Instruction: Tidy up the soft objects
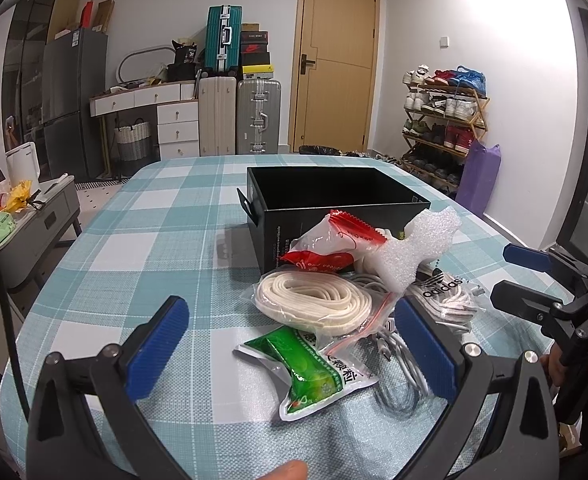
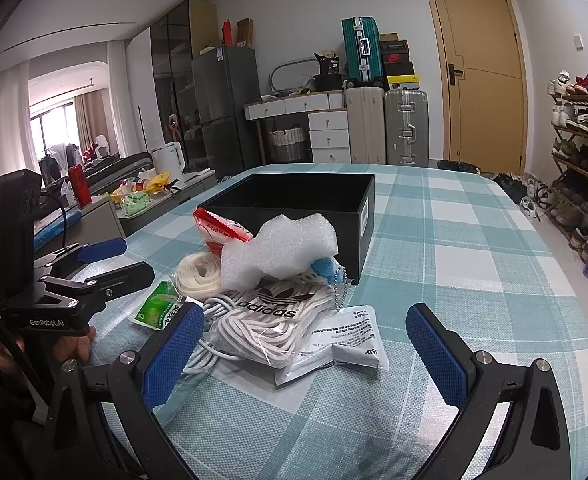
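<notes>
An open black box [image 1: 333, 196] [image 2: 294, 200] stands on the checked tablecloth. In front of it lies a pile: a white foam piece [image 1: 413, 252] [image 2: 282, 248], a red-and-white packet [image 1: 329, 244] [image 2: 218, 228], a bag of cream laces [image 1: 313, 304] [image 2: 198, 276], a green packet [image 1: 313, 372] [image 2: 158, 308], an adidas bag of laces [image 1: 445, 292] [image 2: 270, 320], a white cable [image 1: 397, 376] and a white sachet [image 2: 345, 340]. My left gripper [image 1: 294, 328] [image 2: 110, 260] is open, its fingers either side of the green packet. My right gripper [image 2: 305, 340] [image 1: 513, 276] is open around the adidas bag.
The table [image 1: 134, 240] carries a teal-and-white checked cloth. A grey side cabinet [image 1: 34, 220] with clutter stands to the left. Suitcases [image 1: 238, 116], a door and a shoe rack [image 1: 441, 120] are beyond the far edge.
</notes>
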Tool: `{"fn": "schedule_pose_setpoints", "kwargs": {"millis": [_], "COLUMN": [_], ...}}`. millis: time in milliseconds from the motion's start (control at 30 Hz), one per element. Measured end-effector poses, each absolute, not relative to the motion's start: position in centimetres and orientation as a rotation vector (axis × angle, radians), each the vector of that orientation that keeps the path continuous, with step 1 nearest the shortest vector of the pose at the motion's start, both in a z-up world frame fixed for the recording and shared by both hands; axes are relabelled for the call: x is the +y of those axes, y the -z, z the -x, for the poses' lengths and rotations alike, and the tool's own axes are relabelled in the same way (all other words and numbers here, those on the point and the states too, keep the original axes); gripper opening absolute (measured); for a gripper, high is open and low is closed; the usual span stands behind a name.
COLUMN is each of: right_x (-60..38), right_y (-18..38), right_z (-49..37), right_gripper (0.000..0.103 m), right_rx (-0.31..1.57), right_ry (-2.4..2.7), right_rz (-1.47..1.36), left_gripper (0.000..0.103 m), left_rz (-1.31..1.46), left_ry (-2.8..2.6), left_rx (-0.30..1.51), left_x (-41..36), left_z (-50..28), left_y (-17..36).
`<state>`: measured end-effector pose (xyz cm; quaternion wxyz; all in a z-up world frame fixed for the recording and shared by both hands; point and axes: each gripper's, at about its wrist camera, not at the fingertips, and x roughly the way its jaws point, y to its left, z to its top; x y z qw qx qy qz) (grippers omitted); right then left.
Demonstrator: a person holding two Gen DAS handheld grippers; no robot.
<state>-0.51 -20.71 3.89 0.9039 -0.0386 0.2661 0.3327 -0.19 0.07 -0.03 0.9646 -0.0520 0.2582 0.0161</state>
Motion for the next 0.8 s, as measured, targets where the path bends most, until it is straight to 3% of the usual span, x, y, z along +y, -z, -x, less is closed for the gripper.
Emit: {"fn": "schedule_pose_setpoints", "kwargs": {"millis": [800], "right_x": [-20.64], "right_y": [-3.76], "right_z": [0.46], "right_gripper": [0.103], "right_rx": [0.555], "right_ry": [-0.681], "right_rz": [0.088], "left_gripper": [0.103], "left_rz": [0.1], "left_ry": [-0.037], "left_rx": [0.527], "left_x": [0.18], "left_z": [0.24], "left_y": [0.01]}}
